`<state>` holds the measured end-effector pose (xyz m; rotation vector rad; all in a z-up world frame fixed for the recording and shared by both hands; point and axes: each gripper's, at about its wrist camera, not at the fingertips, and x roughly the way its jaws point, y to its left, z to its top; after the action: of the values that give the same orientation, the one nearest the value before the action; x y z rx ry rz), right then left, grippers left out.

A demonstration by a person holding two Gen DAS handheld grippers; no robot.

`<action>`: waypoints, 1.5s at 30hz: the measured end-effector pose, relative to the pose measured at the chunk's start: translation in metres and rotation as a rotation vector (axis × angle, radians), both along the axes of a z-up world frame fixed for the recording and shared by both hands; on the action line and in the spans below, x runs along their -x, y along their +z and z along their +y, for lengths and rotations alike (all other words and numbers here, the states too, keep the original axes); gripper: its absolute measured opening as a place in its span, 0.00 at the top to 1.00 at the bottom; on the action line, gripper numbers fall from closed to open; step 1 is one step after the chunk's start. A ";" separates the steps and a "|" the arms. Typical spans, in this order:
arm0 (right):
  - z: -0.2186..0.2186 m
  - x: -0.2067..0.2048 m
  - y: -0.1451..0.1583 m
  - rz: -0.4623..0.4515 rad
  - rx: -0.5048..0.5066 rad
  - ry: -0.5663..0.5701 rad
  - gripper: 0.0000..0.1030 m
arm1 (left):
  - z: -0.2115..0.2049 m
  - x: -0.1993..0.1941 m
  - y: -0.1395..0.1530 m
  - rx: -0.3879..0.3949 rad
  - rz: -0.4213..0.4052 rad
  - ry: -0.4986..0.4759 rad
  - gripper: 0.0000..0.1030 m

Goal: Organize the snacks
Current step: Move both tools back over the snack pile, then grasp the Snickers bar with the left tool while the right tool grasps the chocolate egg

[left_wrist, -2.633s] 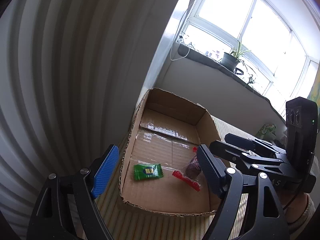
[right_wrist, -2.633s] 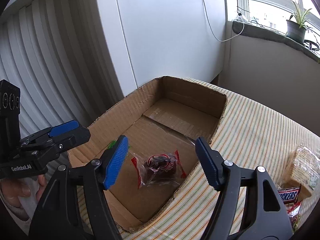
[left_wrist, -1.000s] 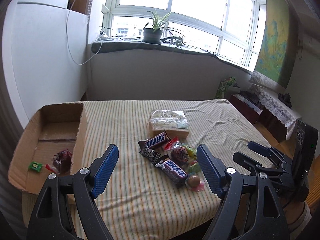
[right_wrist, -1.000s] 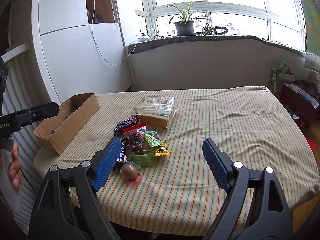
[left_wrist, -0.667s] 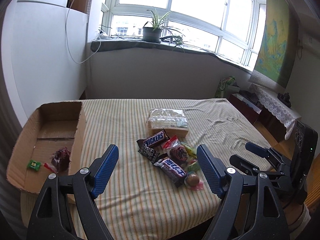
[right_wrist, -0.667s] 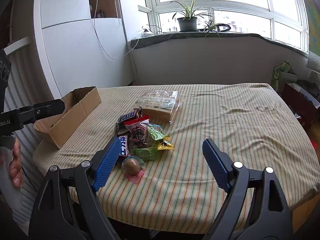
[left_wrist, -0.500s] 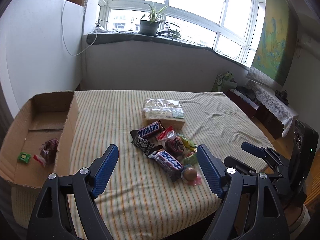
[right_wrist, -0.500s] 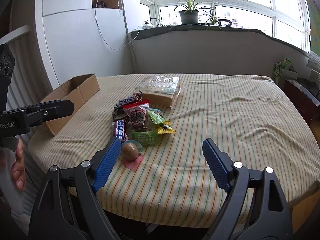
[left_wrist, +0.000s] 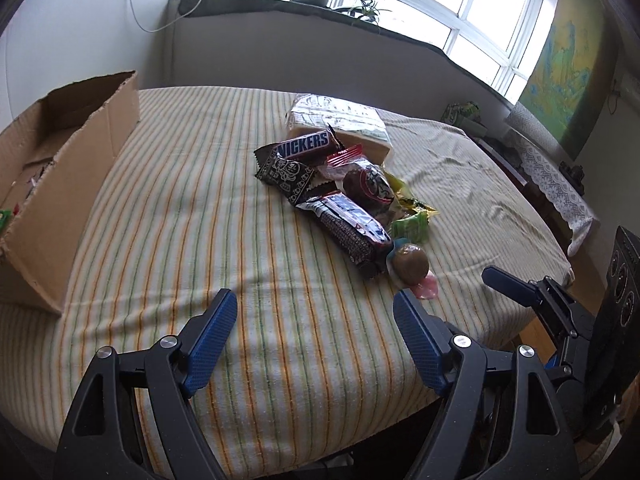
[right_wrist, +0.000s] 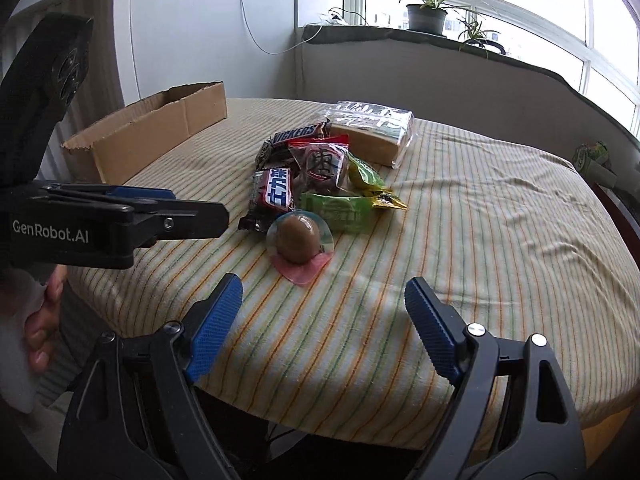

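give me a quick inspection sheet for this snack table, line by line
surface: striped tablecloth, wrinkled on the far right side.
job's things: cardboard box at the table's left; snack pile at centre with snickers bar, dark blue-label bar, green packet, brown ball sweet nearest the front edge, big clear-wrapped pack behind.
clutter: nothing seen.
grippers: left tongs and right tongs both open, empty, hovering over the front edge.
cables: white cord hanging down the wall.
surroundings: potted plant on the windowsill, lace-covered shelf at right.
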<state>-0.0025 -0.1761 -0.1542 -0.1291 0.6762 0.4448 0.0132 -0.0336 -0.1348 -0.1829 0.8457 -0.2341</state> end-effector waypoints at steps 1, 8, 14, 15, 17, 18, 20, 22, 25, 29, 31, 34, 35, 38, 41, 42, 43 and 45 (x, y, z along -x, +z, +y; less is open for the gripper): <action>0.003 -0.003 0.000 0.002 0.002 0.010 0.23 | -0.001 -0.005 0.000 0.006 0.006 -0.001 0.22; 0.020 -0.017 -0.003 -0.019 0.035 0.060 0.33 | -0.014 -0.039 0.000 0.037 0.055 -0.027 0.22; 0.024 -0.024 -0.005 -0.027 0.006 0.094 0.54 | -0.023 -0.056 -0.006 0.041 0.068 -0.045 0.23; 0.024 -0.025 -0.005 -0.028 0.004 0.099 0.56 | -0.025 -0.056 -0.007 0.034 0.061 -0.049 0.26; 0.025 -0.027 -0.005 -0.030 0.002 0.108 0.58 | -0.025 -0.058 -0.008 0.022 0.051 -0.056 0.45; 0.024 -0.028 -0.005 -0.030 -0.001 0.110 0.58 | -0.023 -0.059 -0.008 0.025 0.048 -0.059 0.55; 0.023 -0.028 -0.005 -0.031 -0.002 0.112 0.58 | -0.020 -0.060 -0.008 0.037 0.048 -0.064 0.63; 0.022 -0.027 -0.005 -0.030 -0.001 0.107 0.58 | -0.016 -0.060 -0.008 0.052 0.047 -0.065 0.66; 0.023 -0.024 -0.004 -0.036 0.014 0.098 0.59 | -0.013 -0.058 -0.007 0.058 0.045 -0.064 0.66; 0.020 -0.020 -0.002 -0.036 0.021 0.083 0.59 | -0.009 -0.053 -0.005 0.065 0.044 -0.063 0.69; 0.019 -0.019 -0.002 -0.036 0.021 0.078 0.59 | -0.007 -0.050 -0.005 0.067 0.043 -0.060 0.70; 0.015 -0.016 -0.001 -0.041 0.021 0.066 0.59 | -0.005 -0.045 -0.005 0.070 0.041 -0.057 0.70; 0.014 -0.015 -0.001 -0.041 0.018 0.061 0.59 | -0.005 -0.043 -0.005 0.070 0.038 -0.056 0.70; 0.007 -0.014 -0.002 -0.042 -0.004 0.040 0.59 | -0.004 -0.039 -0.007 0.073 0.027 -0.050 0.70; -0.003 -0.016 -0.003 -0.034 -0.052 0.011 0.59 | -0.003 -0.035 -0.008 0.091 0.009 -0.043 0.70; -0.007 -0.018 -0.003 -0.028 -0.072 0.000 0.59 | -0.003 -0.035 -0.008 0.104 0.001 -0.043 0.70; -0.011 -0.019 -0.002 -0.025 -0.091 -0.012 0.59 | -0.002 -0.034 -0.008 0.118 -0.007 -0.044 0.70; -0.020 -0.023 -0.001 -0.017 -0.132 -0.039 0.59 | -0.003 -0.033 -0.007 0.125 -0.020 -0.040 0.70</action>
<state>0.0201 -0.1963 -0.1557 0.0051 0.6300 0.4488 0.0458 -0.0368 -0.1415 -0.2803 0.8161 -0.3264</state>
